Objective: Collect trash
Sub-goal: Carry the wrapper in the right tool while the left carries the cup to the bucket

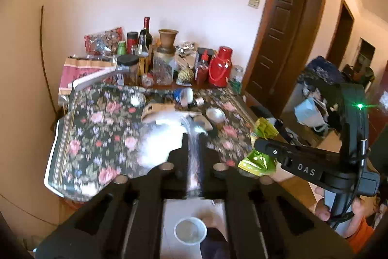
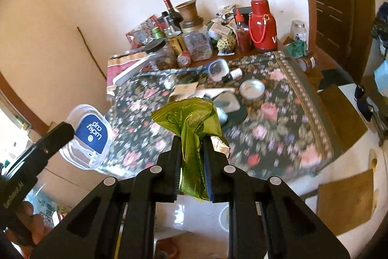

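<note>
In the left wrist view my left gripper [image 1: 192, 137] is shut on the thin edge of a clear plastic lid [image 1: 157, 137], which shows as a blurred white shape over the floral table. The right wrist view shows that lid [image 2: 87, 135] with its blue "lucky cup" label, held at the tip of the left gripper [image 2: 68, 131]. My right gripper [image 2: 191, 137] is shut on a crumpled green foil wrapper [image 2: 189, 120]. From the left wrist view the right gripper [image 1: 258, 145] hangs off the table's right edge with the wrapper [image 1: 259, 160] in its jaws.
A floral cloth covers the table [image 2: 278, 128]. At its back stand a red thermos [image 2: 263, 26], bottles, jars and a brown vase [image 1: 168, 37]. A metal dish [image 2: 252, 87] and scraps lie mid-table. A white cup [image 1: 190, 232] sits on the floor below. A wooden door [image 1: 283, 23] is at right.
</note>
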Demonstrator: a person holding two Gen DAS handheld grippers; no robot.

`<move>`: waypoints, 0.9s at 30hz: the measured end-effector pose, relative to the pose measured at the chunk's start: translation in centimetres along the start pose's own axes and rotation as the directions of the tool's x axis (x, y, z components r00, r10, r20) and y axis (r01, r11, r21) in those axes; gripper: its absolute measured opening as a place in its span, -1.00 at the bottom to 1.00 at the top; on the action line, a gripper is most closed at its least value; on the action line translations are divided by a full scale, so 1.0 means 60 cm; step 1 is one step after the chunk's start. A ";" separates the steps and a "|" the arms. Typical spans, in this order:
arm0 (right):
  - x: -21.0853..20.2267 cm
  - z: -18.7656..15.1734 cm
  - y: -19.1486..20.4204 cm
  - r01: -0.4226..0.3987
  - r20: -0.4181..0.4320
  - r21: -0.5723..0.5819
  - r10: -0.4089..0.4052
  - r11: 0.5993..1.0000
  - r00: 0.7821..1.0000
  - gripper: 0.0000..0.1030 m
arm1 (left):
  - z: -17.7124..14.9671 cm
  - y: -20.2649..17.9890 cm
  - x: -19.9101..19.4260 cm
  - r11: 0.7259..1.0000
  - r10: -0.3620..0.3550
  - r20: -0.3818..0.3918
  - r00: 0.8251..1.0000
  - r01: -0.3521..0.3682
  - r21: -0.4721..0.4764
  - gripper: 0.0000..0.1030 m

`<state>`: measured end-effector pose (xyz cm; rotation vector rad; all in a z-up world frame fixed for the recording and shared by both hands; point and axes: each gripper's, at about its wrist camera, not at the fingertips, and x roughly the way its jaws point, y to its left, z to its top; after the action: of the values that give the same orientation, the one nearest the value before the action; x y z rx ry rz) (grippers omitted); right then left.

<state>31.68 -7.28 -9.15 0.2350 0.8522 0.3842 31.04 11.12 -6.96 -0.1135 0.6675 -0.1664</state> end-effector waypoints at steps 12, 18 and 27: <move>-0.045 -0.135 0.012 0.100 -0.061 0.047 -0.097 0.994 0.993 -0.70 | -0.122 0.001 -0.022 0.995 -0.097 -0.154 0.983 0.095 -0.022 -0.98; -0.018 -0.177 -0.022 0.124 -0.139 0.068 -0.114 0.990 0.984 -0.70 | -0.177 -0.018 0.028 0.994 -0.108 -0.248 0.963 0.104 -0.029 -0.98; 0.086 -0.256 -0.115 0.149 -0.288 0.062 -0.125 0.987 0.949 -0.70 | -0.299 -0.037 0.177 0.995 -0.095 -0.400 0.912 0.072 -0.071 -0.98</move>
<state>24.55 -10.61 -24.91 0.1990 1.1622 0.2550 27.84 5.99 -27.03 -0.1632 1.0815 -0.2580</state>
